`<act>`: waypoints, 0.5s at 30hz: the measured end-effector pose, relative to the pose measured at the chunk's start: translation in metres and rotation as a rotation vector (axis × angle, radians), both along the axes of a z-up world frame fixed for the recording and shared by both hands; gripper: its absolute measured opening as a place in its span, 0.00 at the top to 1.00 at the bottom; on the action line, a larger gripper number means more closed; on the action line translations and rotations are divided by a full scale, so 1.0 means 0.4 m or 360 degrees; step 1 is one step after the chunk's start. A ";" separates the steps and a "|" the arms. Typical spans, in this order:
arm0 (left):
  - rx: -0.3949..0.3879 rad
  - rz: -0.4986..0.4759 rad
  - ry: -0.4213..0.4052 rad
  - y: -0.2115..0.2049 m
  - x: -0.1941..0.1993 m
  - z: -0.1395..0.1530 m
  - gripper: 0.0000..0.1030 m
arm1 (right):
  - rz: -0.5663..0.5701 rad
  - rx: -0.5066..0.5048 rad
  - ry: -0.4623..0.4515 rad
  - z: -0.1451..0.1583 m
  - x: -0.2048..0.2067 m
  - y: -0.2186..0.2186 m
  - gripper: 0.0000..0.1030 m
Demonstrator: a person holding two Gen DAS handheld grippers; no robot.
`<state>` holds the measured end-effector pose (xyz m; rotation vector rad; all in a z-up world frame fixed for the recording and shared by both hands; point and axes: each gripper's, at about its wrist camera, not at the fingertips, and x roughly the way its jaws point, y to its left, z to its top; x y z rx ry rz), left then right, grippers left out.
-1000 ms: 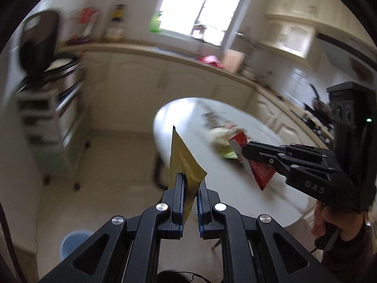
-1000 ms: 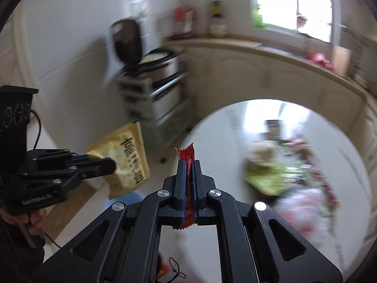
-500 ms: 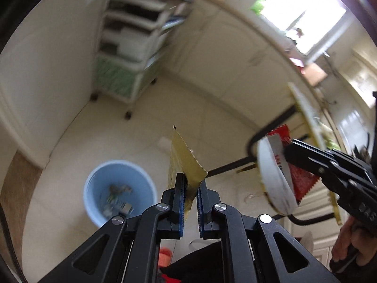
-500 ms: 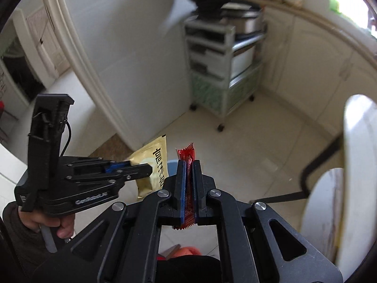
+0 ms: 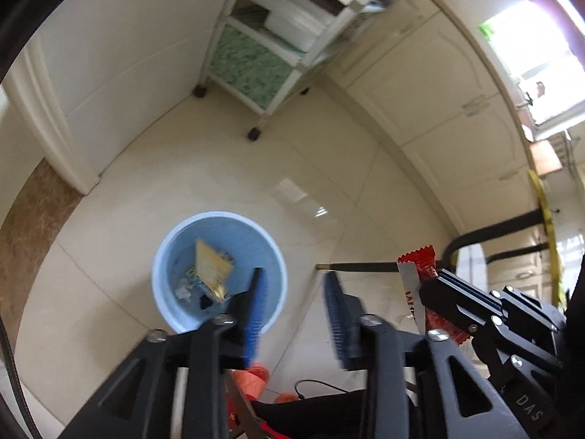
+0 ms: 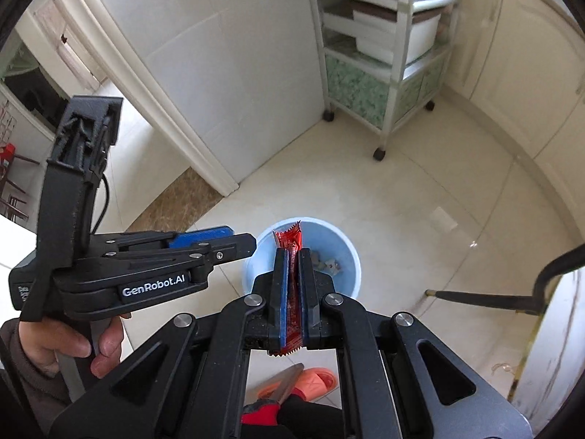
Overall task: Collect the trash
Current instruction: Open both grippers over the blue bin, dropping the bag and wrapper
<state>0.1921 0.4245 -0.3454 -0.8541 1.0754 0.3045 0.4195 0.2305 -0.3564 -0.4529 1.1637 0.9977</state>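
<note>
Pale blue bin (image 5: pixel 219 270), yellow packet (image 5: pixel 211 269) inside; red wrapper (image 6: pixel 290 285), silver inner face; black grippers, blue pads (image 5: pixel 256 311); green-marbled cart (image 6: pixel 369 91); orange slipper (image 6: pixel 310 380).

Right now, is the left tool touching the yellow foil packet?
Apart. The left wrist view shows the left tool open with nothing between its blue pads, while the yellow foil packet lies inside the light blue plastic bin below.

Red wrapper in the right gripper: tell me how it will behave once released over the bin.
The red wrapper looks thin and crinkled, so probably very light and floppy. Released from the right gripper, it may flutter rather than drop straight into the blue bin. Its glossy film seems slippery.
</note>
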 end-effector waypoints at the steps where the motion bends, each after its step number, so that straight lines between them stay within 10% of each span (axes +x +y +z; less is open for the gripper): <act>1: -0.0008 0.0023 0.0019 -0.001 0.010 0.001 0.57 | -0.0004 0.0008 0.0020 -0.009 0.000 0.006 0.94; 15: 0.0056 0.0187 -0.0013 -0.028 -0.084 0.104 0.52 | -0.0112 0.0123 -0.0048 0.076 -0.017 -0.029 0.66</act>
